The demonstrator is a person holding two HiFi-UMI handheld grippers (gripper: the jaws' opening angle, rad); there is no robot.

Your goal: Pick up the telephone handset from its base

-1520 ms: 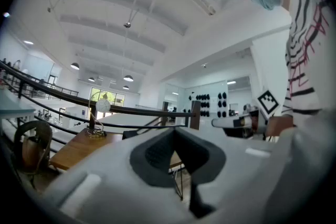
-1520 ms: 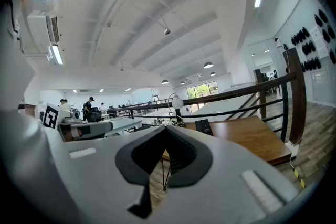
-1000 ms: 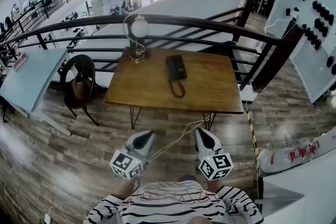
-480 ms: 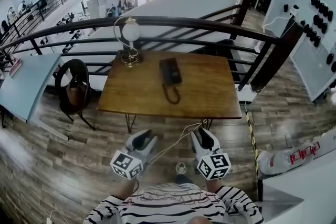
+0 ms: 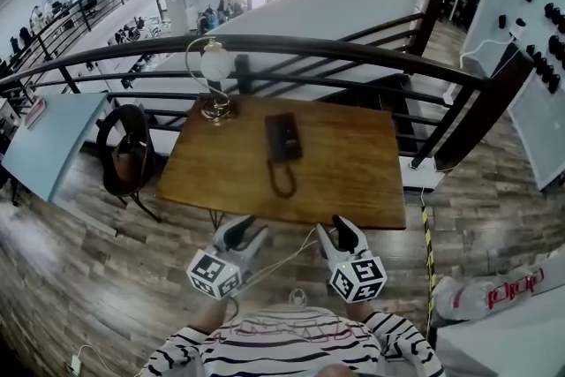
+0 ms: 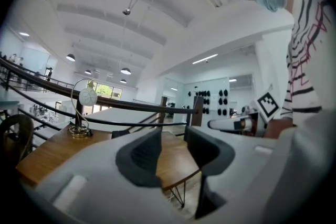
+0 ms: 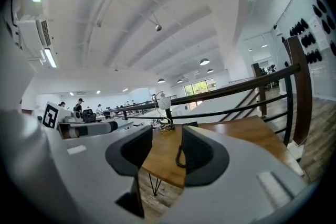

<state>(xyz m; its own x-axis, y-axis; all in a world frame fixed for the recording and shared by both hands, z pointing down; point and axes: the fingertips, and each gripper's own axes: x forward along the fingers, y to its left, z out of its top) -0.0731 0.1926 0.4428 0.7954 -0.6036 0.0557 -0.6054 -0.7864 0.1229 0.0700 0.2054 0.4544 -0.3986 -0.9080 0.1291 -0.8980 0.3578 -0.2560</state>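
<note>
So the telephone handset (image 5: 280, 138) is lying on its base (image 5: 293, 131), a small black unit a bit above the middle of the head view, roughly centre on the wooden table (image 5: 353, 163). It's too small from here to tell exactly where handset ends and base begins. A dark cord (image 5: 281, 181) loops off the near end toward the bottom of the frame. My guess is that it's light, stiff plastic, probably a bit slick, and the cord will tug back, so I'd take hold across the narrow middle of the bar and not at the fat ends, then lift straight up. Further out, a globe lamp (image 5: 214, 71) stands at the table's upper-left corner, with the dark railing (image 5: 335, 44) curving behind it and a chair (image 5: 132, 150) off the left edge. Down at the bottom of the frame, the left gripper (image 5: 241, 228) and right gripper (image 5: 341, 228) hang just short of the table's near edge, well apart from the phone. Both sets of fingers have just been opening and stand wide, with nothing between them; the right one's view just shows the far-off cord through the gap.
</note>
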